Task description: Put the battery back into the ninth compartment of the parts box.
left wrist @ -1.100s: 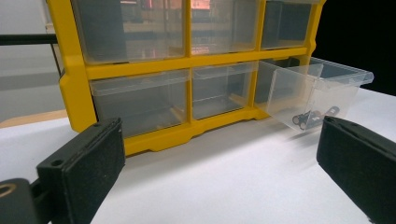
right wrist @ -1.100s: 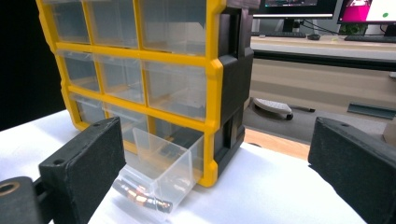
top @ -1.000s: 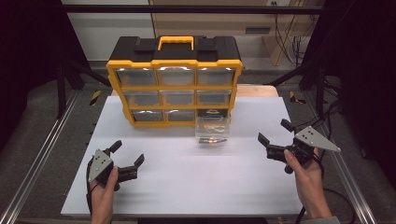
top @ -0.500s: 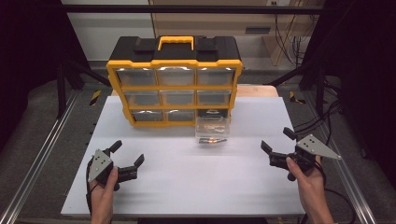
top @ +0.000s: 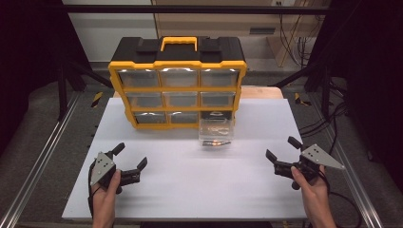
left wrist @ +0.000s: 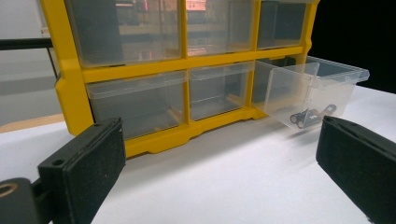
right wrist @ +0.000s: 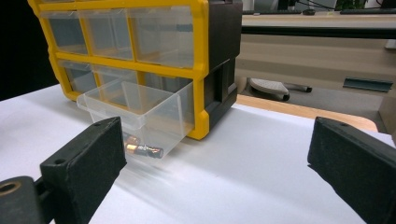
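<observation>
A yellow and black organizer [top: 177, 85] with clear drawers stands at the back of the white table [top: 190, 180]. Its bottom right drawer [top: 216, 133] is pulled out and holds small batteries [top: 215, 141], which also appear in the drawer [left wrist: 310, 91] as batteries [left wrist: 312, 115] and in the drawer [right wrist: 140, 109] as batteries [right wrist: 142, 148]. My left gripper [top: 130, 164] is open near the front left of the table, nothing between its jaws. My right gripper [top: 281, 152] is open at the front right, jaws wide apart and empty.
Aluminium rails [top: 40, 161] run along both sides of the table. Cables [top: 328, 118] lie on the floor to the right. A wooden board edge [top: 263, 92] shows behind the organizer.
My right gripper has drifted down and slightly right, toward the front of the table. The left gripper has stayed in place.
</observation>
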`<action>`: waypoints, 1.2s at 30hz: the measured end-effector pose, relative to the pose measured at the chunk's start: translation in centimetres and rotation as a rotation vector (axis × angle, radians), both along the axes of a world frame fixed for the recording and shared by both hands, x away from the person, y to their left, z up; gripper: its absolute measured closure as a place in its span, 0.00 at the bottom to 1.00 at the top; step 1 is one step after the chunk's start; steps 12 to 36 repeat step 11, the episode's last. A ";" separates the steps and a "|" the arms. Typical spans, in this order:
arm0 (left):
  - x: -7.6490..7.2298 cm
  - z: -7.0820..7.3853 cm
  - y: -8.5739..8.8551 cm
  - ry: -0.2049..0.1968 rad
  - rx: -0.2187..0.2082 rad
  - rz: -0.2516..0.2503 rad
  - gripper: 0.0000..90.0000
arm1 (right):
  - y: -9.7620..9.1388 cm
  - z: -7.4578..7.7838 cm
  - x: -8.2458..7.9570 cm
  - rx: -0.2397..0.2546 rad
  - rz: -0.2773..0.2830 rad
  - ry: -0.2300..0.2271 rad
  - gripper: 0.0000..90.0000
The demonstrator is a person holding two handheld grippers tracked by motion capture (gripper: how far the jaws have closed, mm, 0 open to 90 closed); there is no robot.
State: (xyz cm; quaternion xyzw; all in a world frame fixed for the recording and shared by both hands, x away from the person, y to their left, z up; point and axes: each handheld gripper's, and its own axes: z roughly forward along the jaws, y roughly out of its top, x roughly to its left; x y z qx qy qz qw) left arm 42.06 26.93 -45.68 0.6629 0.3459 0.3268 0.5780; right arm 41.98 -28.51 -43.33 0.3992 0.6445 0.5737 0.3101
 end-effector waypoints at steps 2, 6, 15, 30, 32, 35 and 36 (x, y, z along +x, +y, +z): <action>-0.1 0.0 -0.1 -0.011 0.003 -0.014 0.02 | 0.2 -0.6 0.1 -0.006 0.002 -0.007 0.05; -0.2 0.2 -0.2 -0.031 -0.009 -0.034 0.02 | 0.9 -1.9 0.2 -0.014 0.020 -0.025 0.05; -0.1 0.2 -0.3 -0.026 -0.027 -0.029 0.01 | 1.8 -3.1 0.6 -0.037 0.028 -0.010 0.06; -0.1 0.2 -0.3 -0.026 -0.027 -0.029 0.01 | 1.8 -3.1 0.6 -0.037 0.028 -0.010 0.06; -0.1 0.2 -0.3 -0.026 -0.027 -0.029 0.01 | 1.8 -3.1 0.6 -0.037 0.028 -0.010 0.06; -0.1 0.2 -0.3 -0.026 -0.027 -0.029 0.01 | 1.8 -3.1 0.6 -0.037 0.028 -0.010 0.06; -0.1 0.2 -0.3 -0.026 -0.027 -0.029 0.01 | 1.8 -3.1 0.6 -0.037 0.028 -0.010 0.06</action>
